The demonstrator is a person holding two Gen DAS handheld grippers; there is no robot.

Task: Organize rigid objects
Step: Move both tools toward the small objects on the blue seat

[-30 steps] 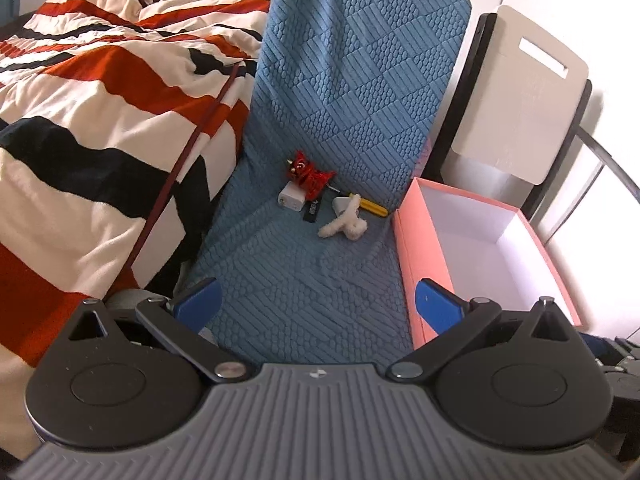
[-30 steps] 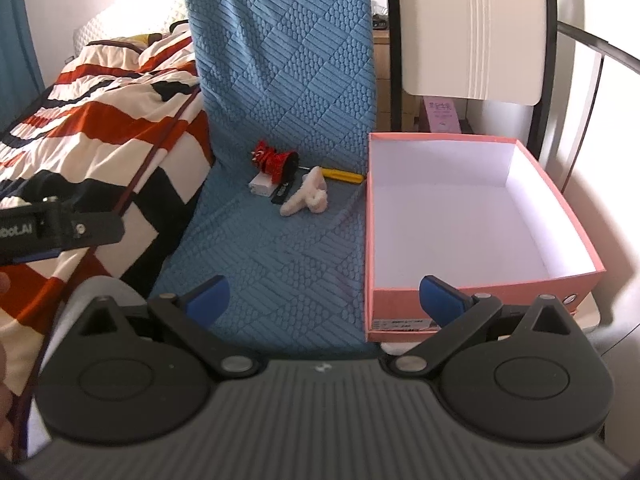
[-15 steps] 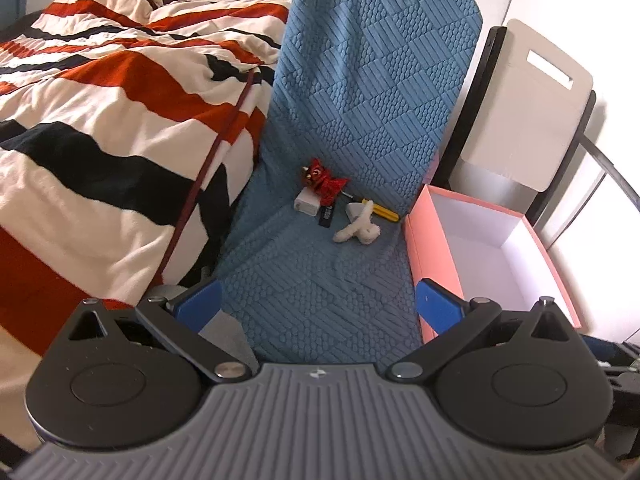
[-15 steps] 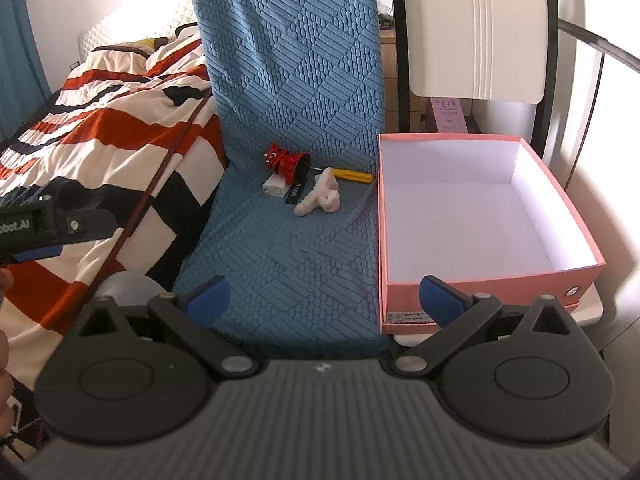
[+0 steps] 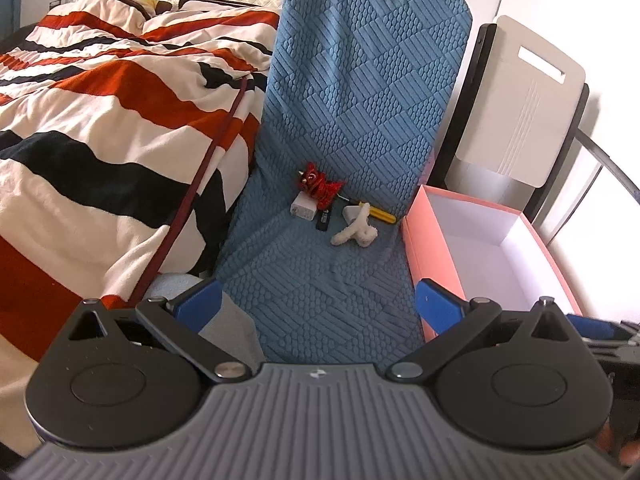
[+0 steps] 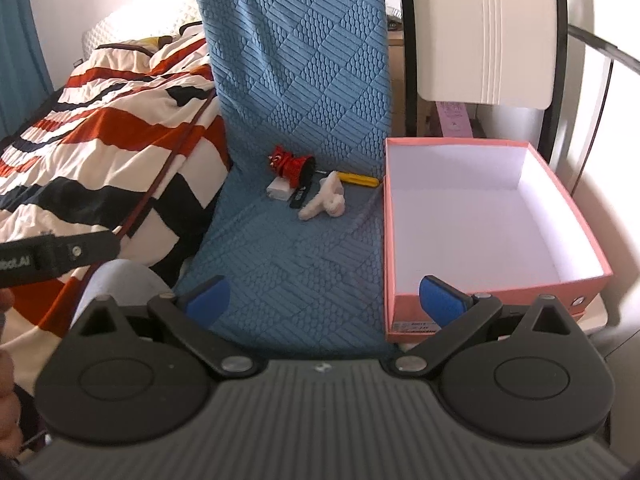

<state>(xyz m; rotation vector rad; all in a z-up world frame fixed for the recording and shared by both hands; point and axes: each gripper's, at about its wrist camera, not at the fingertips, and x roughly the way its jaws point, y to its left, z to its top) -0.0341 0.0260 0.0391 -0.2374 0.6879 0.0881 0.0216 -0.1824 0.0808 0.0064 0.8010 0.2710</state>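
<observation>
A small pile lies at the back of the blue quilted chair seat (image 5: 320, 280): a red lion toy (image 5: 320, 186), a white charger block (image 5: 303, 212), a black stick (image 5: 323, 220), a white fuzzy piece (image 5: 356, 232) and a yellow tool (image 5: 380, 213). The pile also shows in the right wrist view, with the red toy (image 6: 292, 166) and the white piece (image 6: 325, 200). An empty pink box (image 6: 480, 216) stands right of the chair; it also shows in the left wrist view (image 5: 492, 252). My left gripper (image 5: 316, 304) and right gripper (image 6: 324, 300) are open and empty, well short of the pile.
A striped red, black and white blanket (image 5: 100, 128) covers the bed at the left. A white folded chair (image 6: 480, 32) stands behind the box. The left gripper's body (image 6: 52, 256) juts in at the left of the right wrist view.
Both cameras have swung slightly right and tilted, so the pile and box sit more centred. Both grippers stay open and empty; no object has moved.
</observation>
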